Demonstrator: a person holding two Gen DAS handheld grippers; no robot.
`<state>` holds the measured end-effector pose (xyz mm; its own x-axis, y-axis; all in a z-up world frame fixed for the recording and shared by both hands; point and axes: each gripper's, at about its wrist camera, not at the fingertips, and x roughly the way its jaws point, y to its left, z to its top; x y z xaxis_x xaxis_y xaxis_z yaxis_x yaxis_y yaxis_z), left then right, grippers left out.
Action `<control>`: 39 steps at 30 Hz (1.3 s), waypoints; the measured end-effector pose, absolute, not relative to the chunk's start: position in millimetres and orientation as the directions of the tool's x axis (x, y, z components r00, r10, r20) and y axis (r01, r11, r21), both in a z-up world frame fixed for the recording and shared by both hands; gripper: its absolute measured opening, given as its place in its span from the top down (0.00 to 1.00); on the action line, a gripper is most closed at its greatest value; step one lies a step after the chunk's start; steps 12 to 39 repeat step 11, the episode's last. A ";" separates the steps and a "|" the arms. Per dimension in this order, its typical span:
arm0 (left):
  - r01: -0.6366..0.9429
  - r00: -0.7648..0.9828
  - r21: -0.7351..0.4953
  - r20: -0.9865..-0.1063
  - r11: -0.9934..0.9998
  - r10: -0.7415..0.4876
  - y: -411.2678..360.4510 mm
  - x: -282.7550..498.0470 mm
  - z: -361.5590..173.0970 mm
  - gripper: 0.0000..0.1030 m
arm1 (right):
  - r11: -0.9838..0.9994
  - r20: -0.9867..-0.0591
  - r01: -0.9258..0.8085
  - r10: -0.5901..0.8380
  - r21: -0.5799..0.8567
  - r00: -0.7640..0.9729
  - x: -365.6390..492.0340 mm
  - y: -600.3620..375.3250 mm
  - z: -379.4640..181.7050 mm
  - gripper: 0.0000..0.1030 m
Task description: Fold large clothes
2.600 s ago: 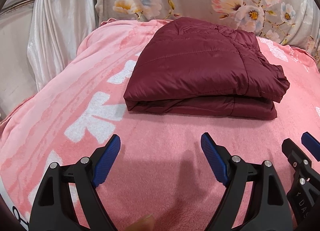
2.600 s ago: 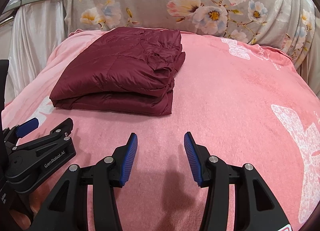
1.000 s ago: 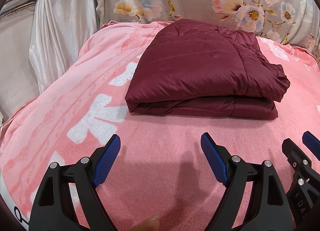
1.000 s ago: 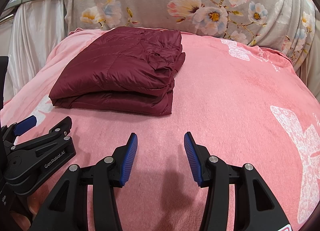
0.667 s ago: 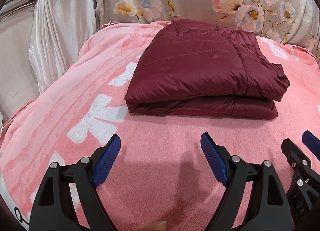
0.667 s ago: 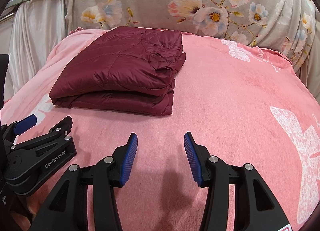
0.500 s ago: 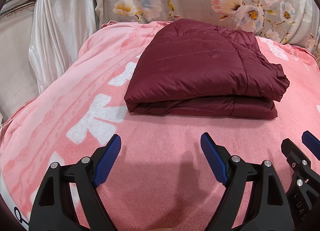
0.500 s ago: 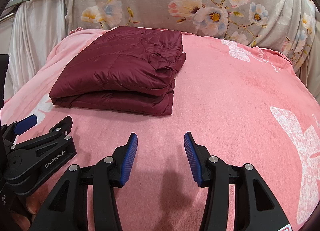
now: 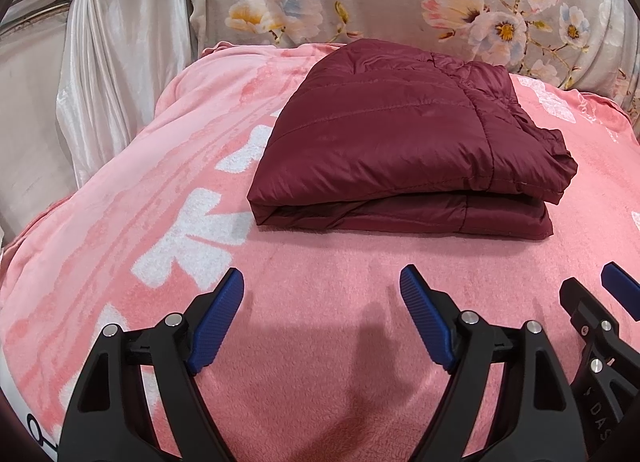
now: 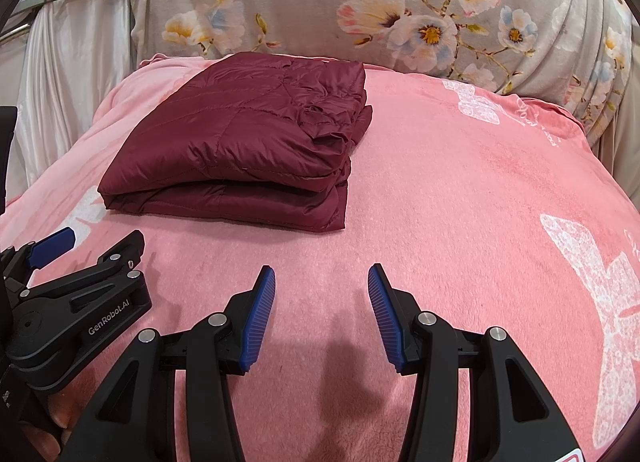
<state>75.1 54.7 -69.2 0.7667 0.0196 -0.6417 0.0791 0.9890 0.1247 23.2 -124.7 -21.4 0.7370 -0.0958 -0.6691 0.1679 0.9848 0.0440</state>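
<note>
A dark red quilted jacket (image 9: 400, 134) lies folded into a thick rectangle on the pink blanket (image 9: 320, 282); it also shows in the right wrist view (image 10: 248, 134). My left gripper (image 9: 322, 286) is open and empty, held low over the blanket in front of the jacket, apart from it. My right gripper (image 10: 322, 282) is open and empty, in front of and to the right of the jacket. Each gripper shows at the edge of the other's view.
The pink blanket with white patterns (image 10: 592, 262) covers the bed. A grey floral cover (image 10: 400, 10) rises behind the jacket. A white satin curtain (image 9: 112, 74) hangs at the left, past the blanket's edge.
</note>
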 end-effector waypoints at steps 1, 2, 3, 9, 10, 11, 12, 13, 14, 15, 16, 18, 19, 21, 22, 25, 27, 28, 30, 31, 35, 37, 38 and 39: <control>0.080 0.767 0.125 -0.642 0.989 0.019 54.9 75.2 -69.2 0.24 | 0.985 -0.669 0.168 -0.095 0.044 0.737 23.4 -123.6 -21.5 0.53; 0.080 0.767 0.124 -0.642 0.989 0.018 54.8 75.0 -69.3 0.25 | 0.985 -0.669 0.167 -0.095 0.044 0.737 23.4 -123.6 -21.5 0.53; 0.080 0.767 0.124 -0.642 0.989 0.019 57.1 76.6 -69.1 0.25 | 0.985 -0.669 0.168 -0.096 0.043 0.737 23.2 -124.7 -21.3 0.53; 0.083 0.765 0.133 -0.644 0.988 0.022 51.8 74.7 -70.2 0.30 | 0.985 -0.669 0.166 -0.095 0.043 0.737 23.0 -125.4 -21.4 0.53; 0.083 0.766 0.135 -0.642 0.987 0.023 52.1 74.2 -70.1 0.30 | 0.985 -0.669 0.165 -0.094 0.044 0.737 23.2 -124.7 -21.5 0.53; 0.084 0.767 0.134 -0.642 0.987 0.023 52.2 74.6 -70.1 0.30 | 0.985 -0.669 0.165 -0.094 0.044 0.737 23.2 -124.1 -21.6 0.53; 0.084 0.767 0.134 -0.642 0.987 0.023 52.2 74.6 -70.1 0.30 | 0.985 -0.669 0.165 -0.094 0.044 0.737 23.2 -124.1 -21.6 0.53; 0.084 0.767 0.134 -0.642 0.987 0.023 52.2 74.6 -70.1 0.30 | 0.985 -0.669 0.165 -0.094 0.044 0.737 23.2 -124.1 -21.6 0.53; 0.084 0.767 0.134 -0.642 0.987 0.023 52.2 74.6 -70.1 0.30 | 0.985 -0.669 0.165 -0.094 0.044 0.737 23.2 -124.1 -21.6 0.53; 0.084 0.767 0.134 -0.642 0.987 0.023 52.2 74.6 -70.1 0.30 | 0.985 -0.669 0.165 -0.094 0.044 0.737 23.2 -124.1 -21.6 0.53; 0.084 0.767 0.134 -0.642 0.987 0.023 52.2 74.6 -70.1 0.30 | 0.985 -0.669 0.165 -0.094 0.044 0.737 23.2 -124.1 -21.6 0.53; 0.084 0.767 0.134 -0.642 0.987 0.023 52.2 74.6 -70.1 0.30 | 0.985 -0.669 0.165 -0.094 0.044 0.737 23.2 -124.1 -21.6 0.53; 0.084 0.767 0.134 -0.642 0.987 0.023 52.2 74.6 -70.1 0.30 | 0.985 -0.669 0.165 -0.094 0.044 0.737 23.2 -124.1 -21.6 0.53; 0.084 0.767 0.134 -0.642 0.987 0.023 52.2 74.6 -70.1 0.30 | 0.985 -0.669 0.165 -0.094 0.044 0.737 23.2 -124.1 -21.6 0.53; 0.084 0.767 0.134 -0.642 0.987 0.023 52.2 74.6 -70.1 0.30 | 0.985 -0.669 0.165 -0.094 0.044 0.737 23.2 -124.1 -21.6 0.53; 0.084 0.767 0.134 -0.642 0.987 0.023 52.2 74.6 -70.1 0.30 | 0.985 -0.669 0.165 -0.094 0.044 0.737 23.2 -124.1 -21.6 0.53; 0.084 0.767 0.134 -0.642 0.987 0.023 52.2 74.6 -70.1 0.30 | 0.985 -0.669 0.165 -0.094 0.044 0.737 23.2 -124.1 -21.6 0.53; 0.084 0.767 0.134 -0.642 0.987 0.023 52.2 74.6 -70.1 0.30 | 0.985 -0.669 0.165 -0.094 0.044 0.737 23.2 -124.1 -21.6 0.53; 0.084 0.767 0.134 -0.642 0.987 0.023 52.2 74.6 -70.1 0.30 | 0.985 -0.669 0.165 -0.094 0.044 0.737 23.2 -124.1 -21.6 0.53; 0.084 0.767 0.134 -0.642 0.987 0.023 52.2 74.6 -70.1 0.30 | 0.985 -0.669 0.165 -0.094 0.044 0.737 23.2 -124.1 -21.6 0.53; 0.084 0.767 0.134 -0.642 0.987 0.023 52.2 74.6 -70.1 0.30 | 0.985 -0.669 0.165 -0.094 0.044 0.737 23.2 -124.1 -21.6 0.53; 0.084 0.767 0.134 -0.642 0.987 0.023 52.2 74.6 -70.1 0.30 | 0.985 -0.669 0.165 -0.094 0.044 0.737 23.2 -124.1 -21.6 0.53; 0.084 0.767 0.134 -0.642 0.987 0.023 52.2 74.6 -70.1 0.30 | 0.985 -0.669 0.165 -0.094 0.044 0.737 23.2 -124.1 -21.6 0.53; 0.084 0.767 0.134 -0.642 0.987 0.023 52.2 74.6 -70.1 0.30 | 0.985 -0.669 0.165 -0.094 0.044 0.737 23.2 -124.1 -21.6 0.53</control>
